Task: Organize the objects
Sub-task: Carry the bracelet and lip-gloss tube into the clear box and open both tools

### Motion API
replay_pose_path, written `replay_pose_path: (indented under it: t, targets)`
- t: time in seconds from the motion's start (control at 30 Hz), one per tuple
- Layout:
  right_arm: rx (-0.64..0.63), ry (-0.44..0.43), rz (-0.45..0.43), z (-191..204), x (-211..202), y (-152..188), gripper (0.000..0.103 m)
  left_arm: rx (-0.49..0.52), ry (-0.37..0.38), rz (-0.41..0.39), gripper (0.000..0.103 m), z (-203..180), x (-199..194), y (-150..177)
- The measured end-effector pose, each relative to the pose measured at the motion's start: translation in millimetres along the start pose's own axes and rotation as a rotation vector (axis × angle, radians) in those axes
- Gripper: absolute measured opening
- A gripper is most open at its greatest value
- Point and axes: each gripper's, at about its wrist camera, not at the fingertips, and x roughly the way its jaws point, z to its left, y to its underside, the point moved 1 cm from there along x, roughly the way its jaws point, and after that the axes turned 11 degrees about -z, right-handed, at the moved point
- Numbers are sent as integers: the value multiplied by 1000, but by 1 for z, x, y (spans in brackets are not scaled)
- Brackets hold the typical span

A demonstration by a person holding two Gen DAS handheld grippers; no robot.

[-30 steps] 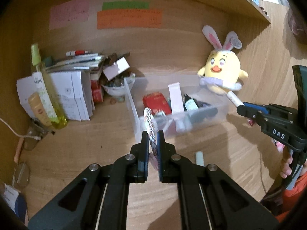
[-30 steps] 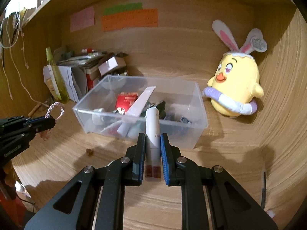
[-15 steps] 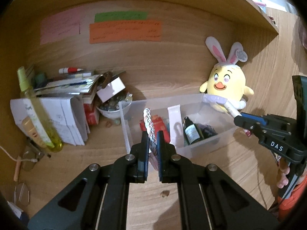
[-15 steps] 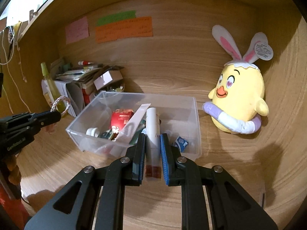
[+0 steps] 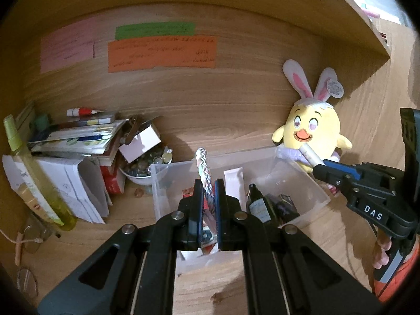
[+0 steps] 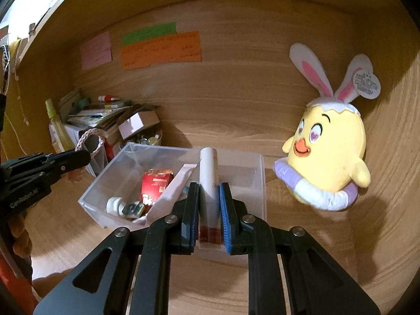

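Presently, a braided cord loop [image 5: 205, 175] is clamped between the closed jaws of the left gripper [image 5: 206, 201], above the near-left part of the clear plastic bin [image 5: 309, 183]. A white tube [image 6: 209, 181] is clamped upright by the right gripper [image 6: 208, 204], over the bin's near edge. A yellow chick plush [image 6: 329, 152] is seated just beside the bin.

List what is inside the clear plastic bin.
The clear plastic bin holds a red packet, a flat white tube, a small dark bottle and a white cap. The hand-held grippers hide the rest.
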Motion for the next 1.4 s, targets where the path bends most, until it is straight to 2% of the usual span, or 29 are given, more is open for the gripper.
replay_pose_path:
  t: [0.23, 0.8, 1.07, 1.27, 1.37, 1.4]
  targets:
    - [-1, -4, 23, 1, 21, -1, 14, -21, 5, 43, 7, 0, 27, 3]
    - [-3, 13, 166, -6, 75, 33, 14, 15, 26, 203, 7, -7, 79, 38]
    - [-36, 31, 192, -2, 84, 40, 14, 34, 34, 212, 7, -14, 78, 40]
    - [-34, 36, 196, -2, 84, 40, 16, 33, 38, 199, 21, -16, 71, 36]
    - [-40, 46, 198, -1, 83, 39, 23, 26, 43, 185, 29, -16, 64, 32]
    - [-44, 49, 196, 0, 82, 38, 28, 26, 42, 178, 33, -16, 62, 30]
